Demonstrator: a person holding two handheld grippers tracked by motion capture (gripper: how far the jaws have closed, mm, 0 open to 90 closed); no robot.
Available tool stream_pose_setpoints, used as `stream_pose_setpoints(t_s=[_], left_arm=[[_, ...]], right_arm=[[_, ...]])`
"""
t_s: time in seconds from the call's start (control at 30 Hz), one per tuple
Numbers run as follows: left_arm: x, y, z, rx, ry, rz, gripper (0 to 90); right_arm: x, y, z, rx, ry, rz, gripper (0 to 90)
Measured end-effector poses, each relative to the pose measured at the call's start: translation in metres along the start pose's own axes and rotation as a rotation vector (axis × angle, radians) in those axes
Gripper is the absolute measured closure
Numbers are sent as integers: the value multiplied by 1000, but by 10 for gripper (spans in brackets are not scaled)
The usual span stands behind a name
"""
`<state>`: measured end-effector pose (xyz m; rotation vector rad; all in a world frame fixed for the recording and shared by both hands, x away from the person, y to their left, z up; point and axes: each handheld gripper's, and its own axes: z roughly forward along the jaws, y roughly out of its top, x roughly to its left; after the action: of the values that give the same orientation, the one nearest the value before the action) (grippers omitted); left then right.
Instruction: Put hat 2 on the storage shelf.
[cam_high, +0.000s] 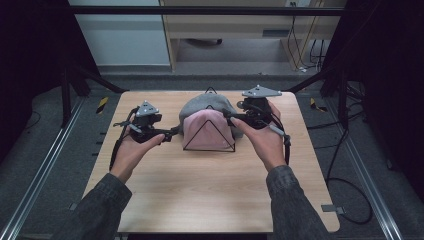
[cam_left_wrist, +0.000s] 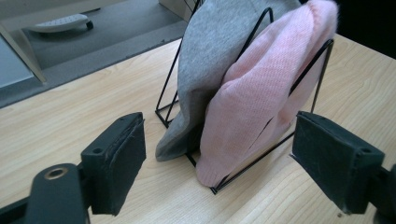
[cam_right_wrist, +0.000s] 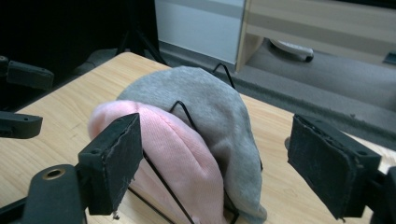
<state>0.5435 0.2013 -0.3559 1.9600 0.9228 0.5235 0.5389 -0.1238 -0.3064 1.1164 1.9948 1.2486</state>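
— Nearest: two dark sleeves and hands entering from below, left gripper and right gripper flanking a wire rack at mid-table.

— State of the tools?

— Both spread wide, holding nothing. Left gripper's black pads stand either side of the rack's foot; right gripper's pads straddle the caps from the opposite side, not touching.

— And on the rack?

— Pink knit beanie draped over the front wire triangle, grey beanie just behind, pressed against it. Pink hem hanging down to the tabletop.

— Handling, likely?

— Soft, light, stretchy; no stiffness to push against. Probably clings a little on wire, so could snag or drag the rack along. Rack itself looks light, thin, easy to tip.

— Best hold?

— Pinch a thick fold of pink knit near the crown or the rolled hem, well off the wire. Steadying the rack's base with the other tool seems wise. Fuzzy knit should grip the pads well.
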Motion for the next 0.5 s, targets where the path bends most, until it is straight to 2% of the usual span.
stream_pose_setpoints(t_s=[0.13, 0.23, 0.27, 0.37, 0.43, 0.5], left_arm=[[0, -2, -11, -16, -15, 5, 127], [1, -8, -17, 0, -20, 21, 88], [1, -10, -19, 10, -23, 31, 88], [2, -16, -25, 16, -16, 36, 71], [1, -20, -30, 27, -11, 57, 67], [1, -24, -34, 35, 3, 69, 57]], right_arm=[[0, -5, -3, -5, 16, -18, 148], [-2, -20, -9, -1, 15, -31, 129], [-2, -20, -9, -1, 15, -31, 129], [-7, -33, -16, 8, 10, -43, 110], [-11, -41, -23, 1, 9, -46, 98], [-16, -50, -30, -6, 11, -33, 85]])
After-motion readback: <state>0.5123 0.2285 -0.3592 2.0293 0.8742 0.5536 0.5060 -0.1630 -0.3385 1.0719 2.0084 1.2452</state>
